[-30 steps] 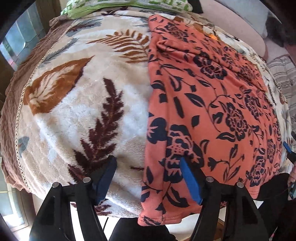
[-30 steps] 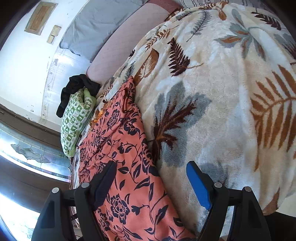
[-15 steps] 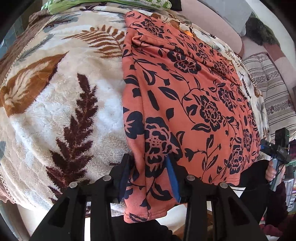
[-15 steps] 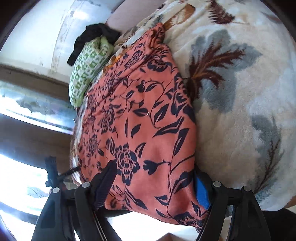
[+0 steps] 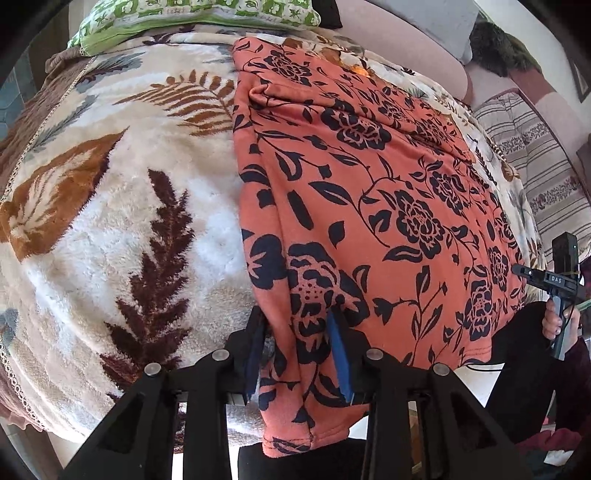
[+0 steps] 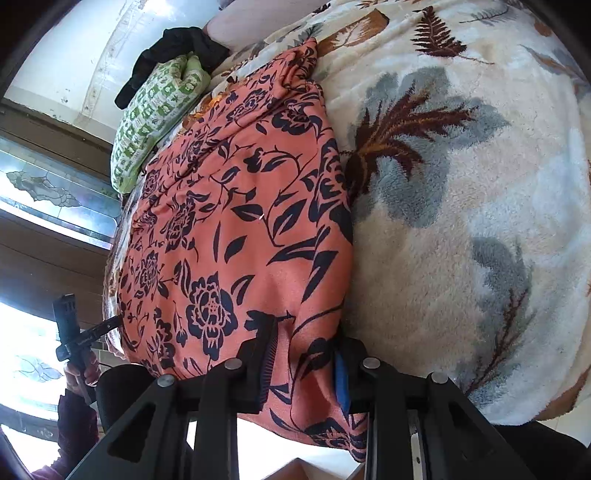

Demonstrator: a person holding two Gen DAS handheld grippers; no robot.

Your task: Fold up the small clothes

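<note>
Gripping orange floral garment (image 5: 369, 192) on leaf-print blanket (image 5: 122, 221).
Closing left hand-held gripper (image 5: 297, 350) and right hand-held gripper (image 6: 306, 363) on its near hem corners.

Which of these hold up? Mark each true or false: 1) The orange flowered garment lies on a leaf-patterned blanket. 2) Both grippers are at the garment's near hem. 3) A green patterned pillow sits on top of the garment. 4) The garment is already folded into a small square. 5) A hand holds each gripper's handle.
1) True: the orange flowered garment lies on the leaf-patterned blanket.
2) True: the left gripper and right gripper both have hem fabric between closing jaws.
3) False: the green patterned pillow lies beyond the garment's far end.
4) False: it is spread out long.
5) True: each view shows a hand gripping the other handle.
</note>
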